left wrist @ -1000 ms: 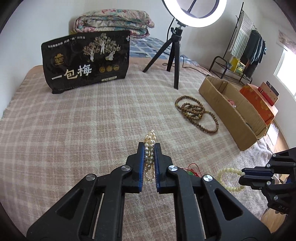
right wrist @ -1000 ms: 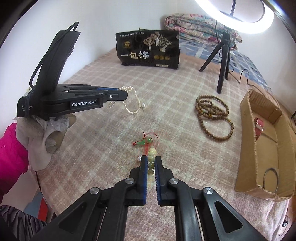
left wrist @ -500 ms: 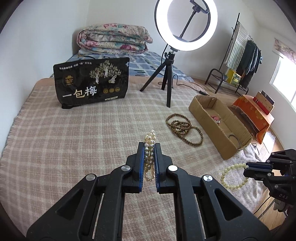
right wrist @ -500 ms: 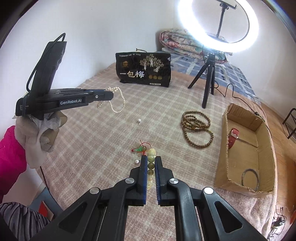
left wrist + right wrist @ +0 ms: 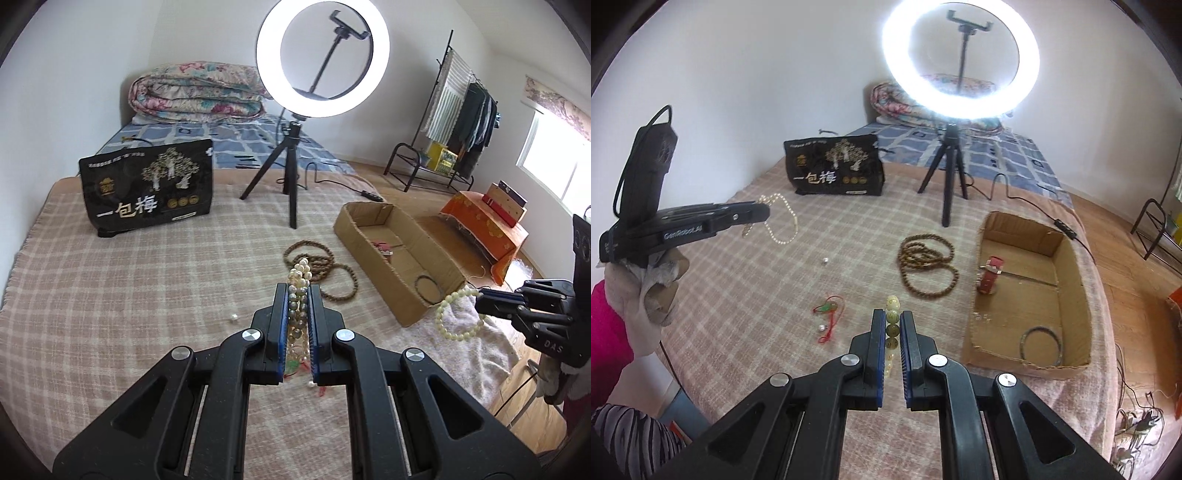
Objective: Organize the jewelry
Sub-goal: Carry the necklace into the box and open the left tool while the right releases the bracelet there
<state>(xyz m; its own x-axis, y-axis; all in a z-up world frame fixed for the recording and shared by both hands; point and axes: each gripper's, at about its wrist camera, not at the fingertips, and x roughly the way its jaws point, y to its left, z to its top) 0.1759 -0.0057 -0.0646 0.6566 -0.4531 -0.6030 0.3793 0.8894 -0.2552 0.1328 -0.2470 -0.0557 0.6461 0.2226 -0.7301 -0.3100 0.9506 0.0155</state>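
Note:
My left gripper [image 5: 297,290] is shut on a pearl necklace [image 5: 300,280] and holds it above the plaid bed; it also shows in the right wrist view [image 5: 783,225]. My right gripper [image 5: 893,317] is shut on a pale bead bracelet [image 5: 892,314], which hangs from it in the left wrist view [image 5: 456,314]. An open cardboard box [image 5: 1067,365] at the right holds a red watch [image 5: 990,273] and a dark bangle [image 5: 1041,345]. A brown bead string [image 5: 925,258] lies left of the box. A red-corded green pendant [image 5: 829,308] and loose pearls [image 5: 824,261] lie on the bed.
A ring light on a tripod [image 5: 951,162] stands on the bed behind the beads. A black snack bag [image 5: 836,170] stands at the back. A folded quilt [image 5: 195,92] lies beyond it. The bed edge and wooden floor [image 5: 1137,280] are to the right.
Both grippers have risen and pulled back with their jewelry, so the bed and box look farther away. The right gripper's bracelet now hangs near the box's near corner.

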